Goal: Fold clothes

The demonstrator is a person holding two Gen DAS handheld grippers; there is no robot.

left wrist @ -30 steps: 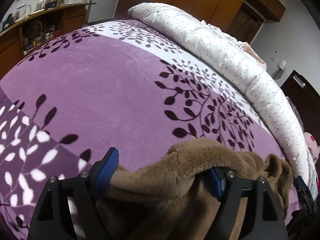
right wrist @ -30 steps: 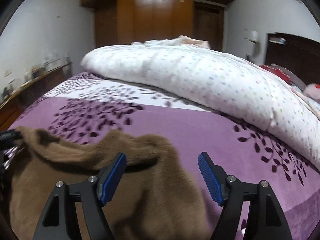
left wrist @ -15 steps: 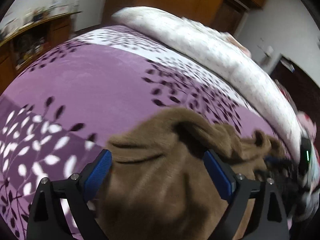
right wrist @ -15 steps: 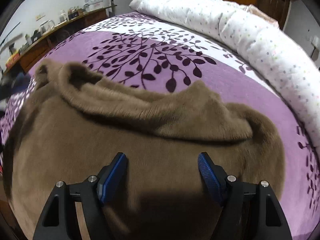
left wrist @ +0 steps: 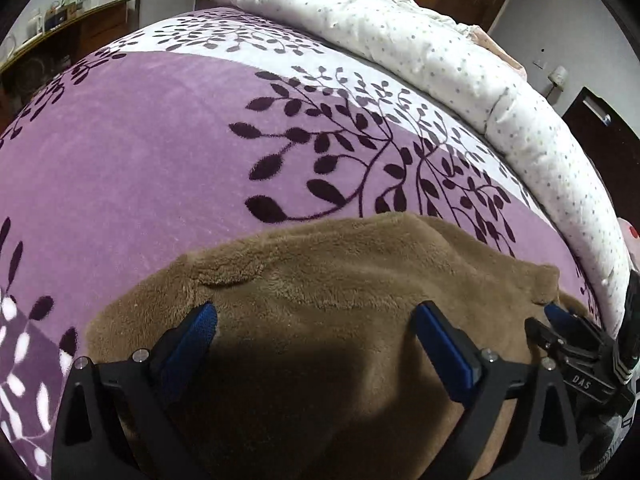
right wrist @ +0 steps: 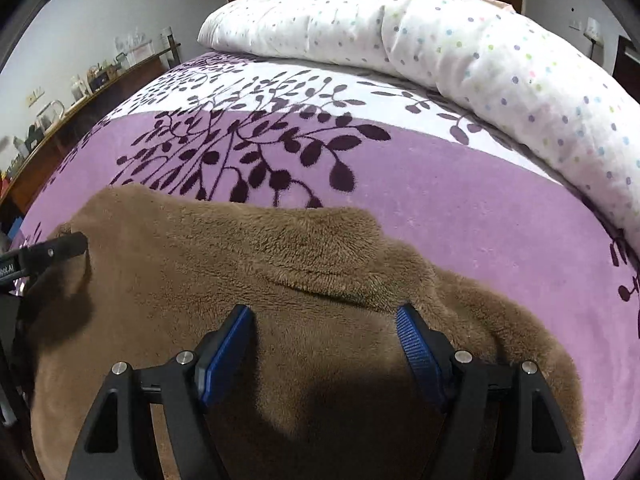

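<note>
A wooden shelf unit cluttered with jars and a kettle (left wrist: pixel 68 8) stands along the wall off the left edge of the bed with the purple plush blanket printed with dark leaf sprigs (left wrist: pixel 140 140). At the bed's near edge the left gripper (left wrist: pixel 316 332), jaws opening almost fully with nothing pinched, hangs over the fuzzy brown fleece garment (left wrist: pixel 340 264) lying spread there. The right gripper (right wrist: pixel 324 336), jaws partly apart and empty, hovers over the same garment (right wrist: pixel 248 264), and a rolled white quilt with pastel dots (right wrist: pixel 460 48) lines the bed's far-right edge.
</note>
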